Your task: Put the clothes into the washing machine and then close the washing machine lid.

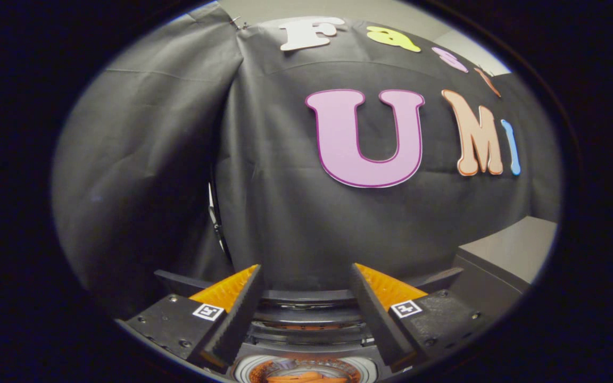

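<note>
My gripper [305, 274] stands open, with nothing between its two fingers. Low between the fingers, close under me, I see the top of the washing machine [306, 314] and its round drum opening. An orange garment [301, 377] lies inside the drum. The raised lid shows as a dark curved edge [306, 295] just behind the opening, ahead of the fingertips. Beyond it hangs the black cloth wall.
A grey box-like cabinet [503, 255] stands to the right of the machine, beyond the right finger. The black cloth wall [264, 175] hangs close behind the machine, with a vertical gap between two cloth panels off to the left.
</note>
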Demonstrator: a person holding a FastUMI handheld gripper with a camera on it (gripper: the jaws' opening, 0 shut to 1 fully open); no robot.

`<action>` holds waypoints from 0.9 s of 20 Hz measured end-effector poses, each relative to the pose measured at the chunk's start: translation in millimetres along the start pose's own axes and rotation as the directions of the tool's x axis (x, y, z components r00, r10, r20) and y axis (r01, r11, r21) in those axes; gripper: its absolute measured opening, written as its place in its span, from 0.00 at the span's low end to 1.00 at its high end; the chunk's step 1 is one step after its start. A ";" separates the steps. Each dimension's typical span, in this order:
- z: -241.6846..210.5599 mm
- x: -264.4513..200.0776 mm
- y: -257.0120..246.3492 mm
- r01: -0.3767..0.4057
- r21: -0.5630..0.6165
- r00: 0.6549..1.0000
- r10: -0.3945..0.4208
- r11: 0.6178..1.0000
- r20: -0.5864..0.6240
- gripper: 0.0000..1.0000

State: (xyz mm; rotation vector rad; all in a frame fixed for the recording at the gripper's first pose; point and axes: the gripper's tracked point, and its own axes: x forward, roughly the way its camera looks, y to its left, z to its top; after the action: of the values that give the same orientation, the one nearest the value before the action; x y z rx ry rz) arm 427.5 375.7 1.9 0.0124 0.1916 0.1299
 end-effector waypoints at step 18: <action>-7.8 -32.7 -1.1 0.006 -0.001 1.000 -0.006 1.000 -0.003 0.98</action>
State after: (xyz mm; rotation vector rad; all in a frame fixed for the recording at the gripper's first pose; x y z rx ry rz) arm 394.3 370.4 0.4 0.0107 0.1946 0.1236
